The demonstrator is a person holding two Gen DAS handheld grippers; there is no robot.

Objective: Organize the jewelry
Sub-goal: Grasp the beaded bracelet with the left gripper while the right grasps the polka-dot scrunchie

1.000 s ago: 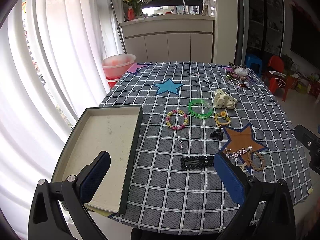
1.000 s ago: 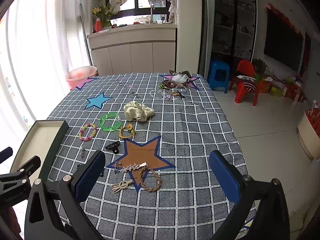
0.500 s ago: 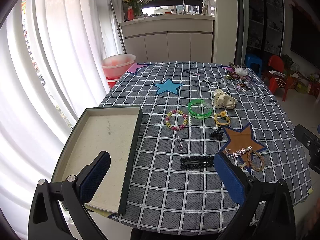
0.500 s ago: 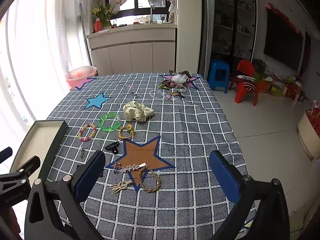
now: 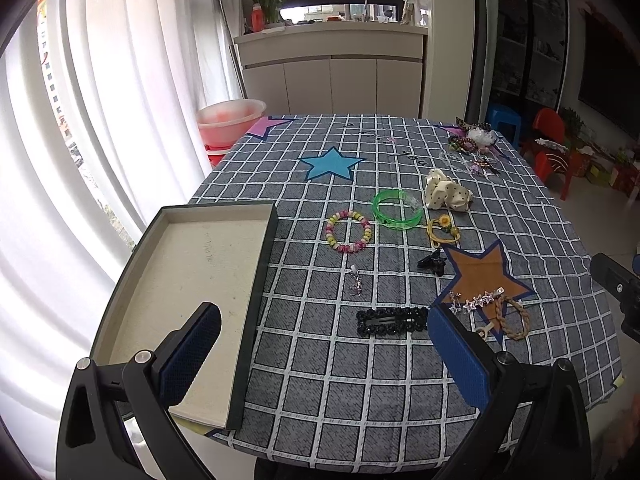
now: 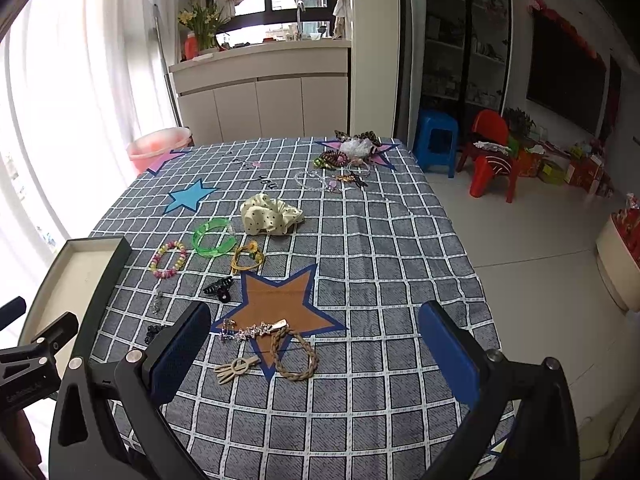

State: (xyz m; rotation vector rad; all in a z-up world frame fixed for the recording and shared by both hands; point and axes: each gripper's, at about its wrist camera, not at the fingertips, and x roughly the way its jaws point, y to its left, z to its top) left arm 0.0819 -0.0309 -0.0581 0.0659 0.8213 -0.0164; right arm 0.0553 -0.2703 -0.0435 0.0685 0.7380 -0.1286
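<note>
In the left wrist view, I see my left hand-held gripper [image 5: 320, 344] wide apart and holding nothing, above the near edge of the surface [image 5: 400, 400]. The tray [image 5: 256, 300] lies at the left edge, and a black hair clip [image 5: 392, 321] lies between the fingers.

In the right wrist view, my right hand-held gripper [image 6: 316, 344] is also spread wide and holds nothing. A braided ring [image 6: 294, 354] and a star clip [image 6: 256, 329] lie near the near edge, with nothing in front of them.

Two black handheld grippers with blue pads

Left gripper [image 5: 324, 344] and right gripper [image 6: 314, 344] each show matte black frames, silver screws, textured blue fingertip pads [image 6: 180, 356].
</note>
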